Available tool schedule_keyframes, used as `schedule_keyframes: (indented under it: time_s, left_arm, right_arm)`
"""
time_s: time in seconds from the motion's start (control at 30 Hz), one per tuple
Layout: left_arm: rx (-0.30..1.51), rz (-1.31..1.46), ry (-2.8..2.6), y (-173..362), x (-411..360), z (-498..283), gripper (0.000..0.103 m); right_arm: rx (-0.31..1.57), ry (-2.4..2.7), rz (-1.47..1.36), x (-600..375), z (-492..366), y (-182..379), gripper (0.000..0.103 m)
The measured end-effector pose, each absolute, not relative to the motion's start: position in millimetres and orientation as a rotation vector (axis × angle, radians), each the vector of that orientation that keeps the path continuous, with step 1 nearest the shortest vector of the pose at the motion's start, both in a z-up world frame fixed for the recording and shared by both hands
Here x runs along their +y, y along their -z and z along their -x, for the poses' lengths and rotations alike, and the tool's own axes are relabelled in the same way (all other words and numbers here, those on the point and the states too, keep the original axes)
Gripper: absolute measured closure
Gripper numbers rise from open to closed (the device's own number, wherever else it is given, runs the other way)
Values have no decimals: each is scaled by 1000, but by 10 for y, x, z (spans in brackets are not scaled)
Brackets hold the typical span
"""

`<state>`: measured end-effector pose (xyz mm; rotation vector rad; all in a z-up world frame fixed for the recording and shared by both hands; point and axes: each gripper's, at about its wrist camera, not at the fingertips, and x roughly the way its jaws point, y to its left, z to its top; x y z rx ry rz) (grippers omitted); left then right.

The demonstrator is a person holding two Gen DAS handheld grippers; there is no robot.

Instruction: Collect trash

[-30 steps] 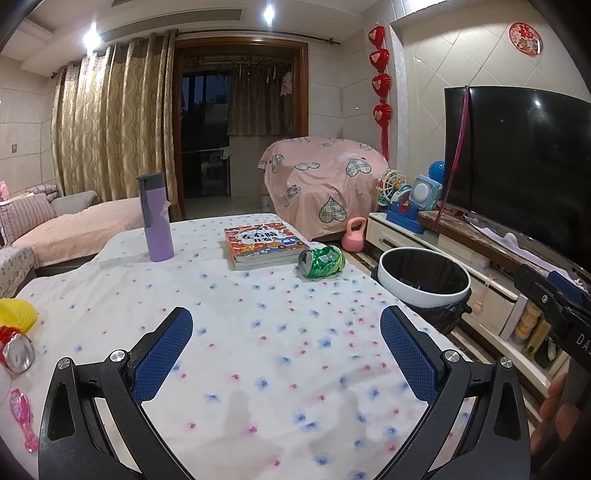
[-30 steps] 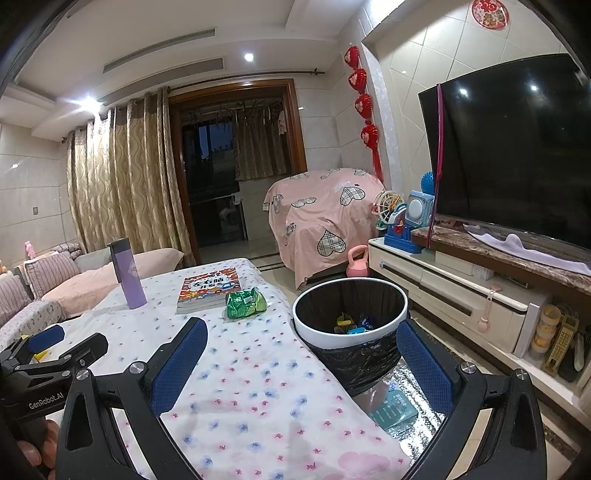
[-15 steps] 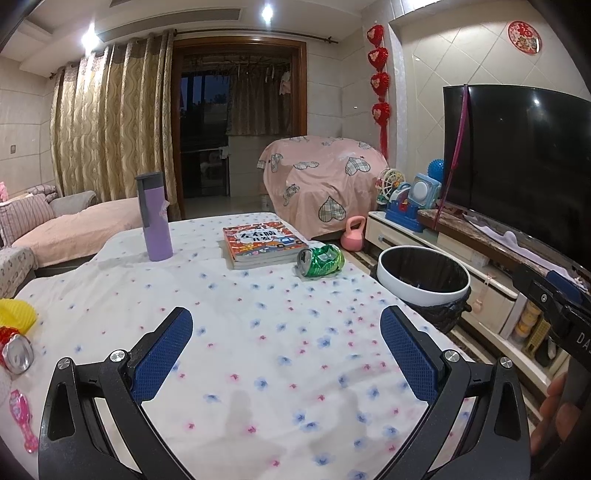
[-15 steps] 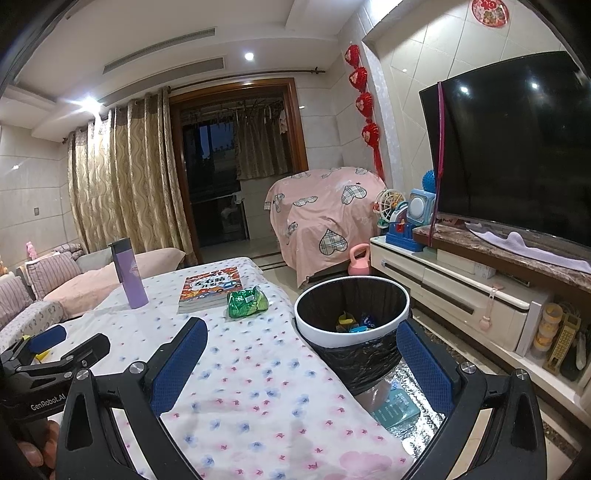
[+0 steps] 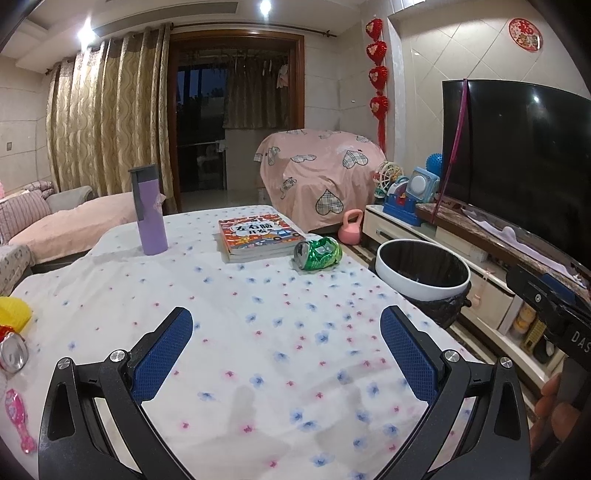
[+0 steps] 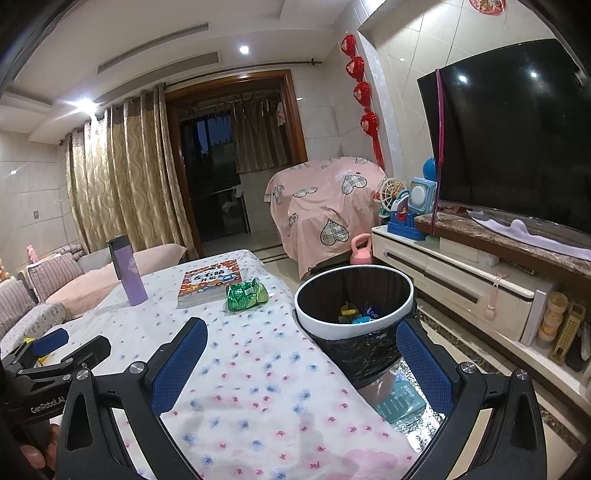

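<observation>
Nothing has shifted since the earlier frames. Both the left gripper (image 5: pixel 286 345) and right gripper (image 6: pixel 301 363) gape wide and empty. A crushed green can (image 5: pixel 318 253) lies sideways at 12 o'clock, beside the book (image 5: pixel 258 236), nearer the right gripper and the bin (image 6: pixel 354 295).

Dim warm ceiling spotlights (image 5: pixel 264 6) (glare on TV (image 6: pixel 517 122)), sharp focus, fisheye-bent edges.

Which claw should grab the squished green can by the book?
Probably the right claw. It is open and empty, and sits on the side of the table where the green can and the bin are. The left claw, open too, hangs nearer the table's middle.
</observation>
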<state>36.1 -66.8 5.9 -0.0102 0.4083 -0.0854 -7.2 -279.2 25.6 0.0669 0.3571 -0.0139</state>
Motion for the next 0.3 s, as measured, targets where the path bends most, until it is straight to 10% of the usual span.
schedule_keyframes:
  time_s: [0.3]
  left_arm:
    - [403,16,97,-45,-656,-391,0]
  right_arm:
    - [357,9,-75,-2822,48,-259,0]
